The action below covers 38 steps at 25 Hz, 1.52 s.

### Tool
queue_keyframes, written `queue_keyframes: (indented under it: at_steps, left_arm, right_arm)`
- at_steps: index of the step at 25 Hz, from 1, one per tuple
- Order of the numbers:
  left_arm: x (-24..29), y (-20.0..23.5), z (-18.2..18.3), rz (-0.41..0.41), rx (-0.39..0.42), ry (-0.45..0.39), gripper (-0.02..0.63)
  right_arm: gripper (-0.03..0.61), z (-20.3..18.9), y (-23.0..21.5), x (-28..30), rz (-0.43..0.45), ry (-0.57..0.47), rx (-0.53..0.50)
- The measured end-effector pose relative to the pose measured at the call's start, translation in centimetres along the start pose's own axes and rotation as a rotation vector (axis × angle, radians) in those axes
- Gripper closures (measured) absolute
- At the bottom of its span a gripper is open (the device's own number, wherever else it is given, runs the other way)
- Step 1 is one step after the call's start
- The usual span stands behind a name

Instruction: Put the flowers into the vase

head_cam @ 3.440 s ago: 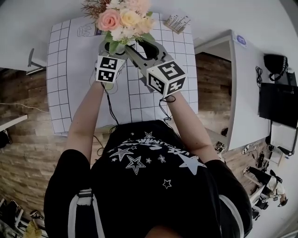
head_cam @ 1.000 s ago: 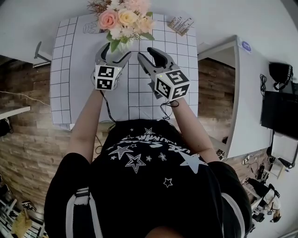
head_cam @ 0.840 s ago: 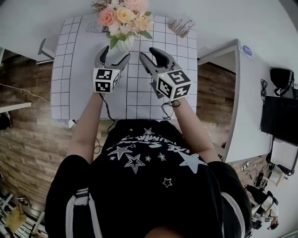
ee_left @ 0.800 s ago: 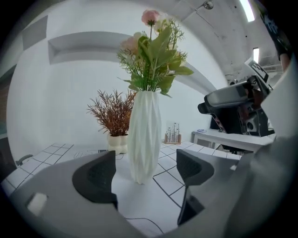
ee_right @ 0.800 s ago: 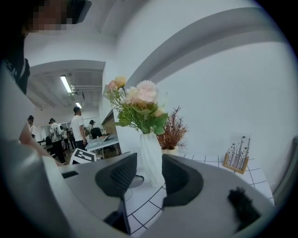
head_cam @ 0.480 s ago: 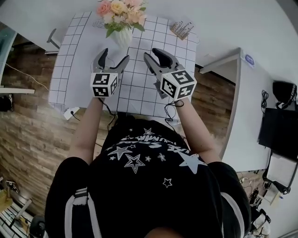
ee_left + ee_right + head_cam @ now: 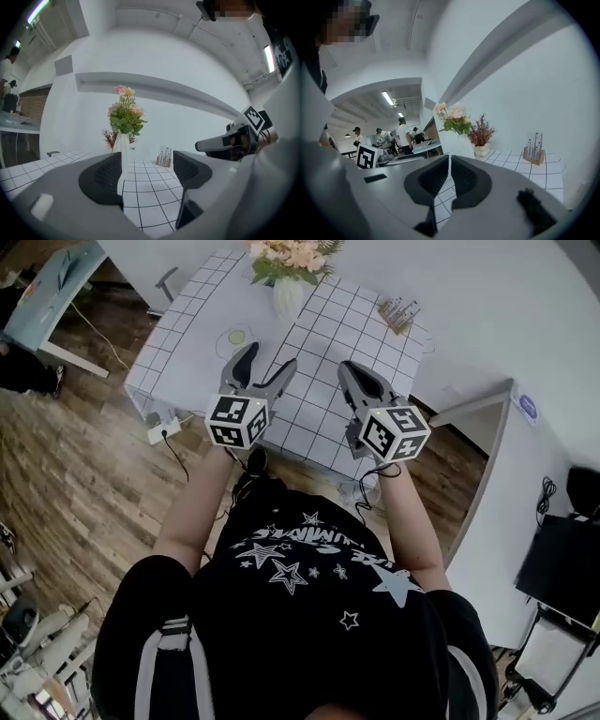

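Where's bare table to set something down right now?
Bare: the mat between vase and wooden holder, and its left strip out to the table edge. Crowded: the far edge around the vase, red plant close by. Left gripper and right gripper, jaws closing on nothing, hover over the near edge.

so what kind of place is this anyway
Likely a shared lab or workshop-style office: a white gridded table bearing a vase of flowers, a wood-plank floor, and several people standing in the background.

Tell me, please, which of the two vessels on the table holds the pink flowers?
The tall white vase; the squat pot beside it holds only reddish-brown sprigs.
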<state>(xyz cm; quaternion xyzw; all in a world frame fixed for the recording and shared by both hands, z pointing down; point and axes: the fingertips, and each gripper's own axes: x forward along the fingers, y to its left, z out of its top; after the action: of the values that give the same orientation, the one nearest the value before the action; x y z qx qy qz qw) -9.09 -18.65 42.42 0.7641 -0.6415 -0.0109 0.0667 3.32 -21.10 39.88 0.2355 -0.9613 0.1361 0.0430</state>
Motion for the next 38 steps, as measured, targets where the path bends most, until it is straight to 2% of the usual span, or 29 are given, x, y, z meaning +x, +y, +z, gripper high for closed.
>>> queue_keyframes:
  at_steps: [5,10,16,20,25,28,35,38]
  left_arm:
    - [-5.0,-2.1,0.4,0.102,-0.019,-0.032,0.315]
    - [-9.8,-4.3,-0.1,0.165,-0.017,-0.027,0.411]
    - [-14.4,-6.1,-1.1,0.199,-0.01,0.015,0.541]
    - [-15.7,-6.8,-1.9,0.195,-0.026,0.029,0.603]
    - [-18.0,-8.5,-1.0,0.159,-0.032,-0.004,0.604]
    - [-20.5,-9.5,-1.0,0.133,-0.027,0.011,0.604]
    - [-27.0,-9.5,-0.6,0.121,-0.045,-0.023,0.604]
    - [-28.6,-10.5,-0.9,0.111,-0.024,-0.011,0.606]
  right_arm:
    - [0.561,-2.5,2.6,-1.8,0.121,0.04,0.025]
    - [0.563,-4.1,4.5,-4.0,0.197,0.066,0.047]
    - [0.563,-6.2,5.6,-5.8,0.21,0.091,0.076]
    - [0.563,-7.3,6.0,-6.3,0.166,0.123,0.036]
    - [0.565,-7.5,8.4,-7.0,0.16,0.126,0.033]
    - [0.566,-7.4,9.7,-8.1,0.128,0.135,0.029]
    - [0.566,-7.5,15.6,-11.3,0.1,0.102,-0.023]
    - [0.566,-8.2,17.5,-13.0,0.098,0.102,-0.029]
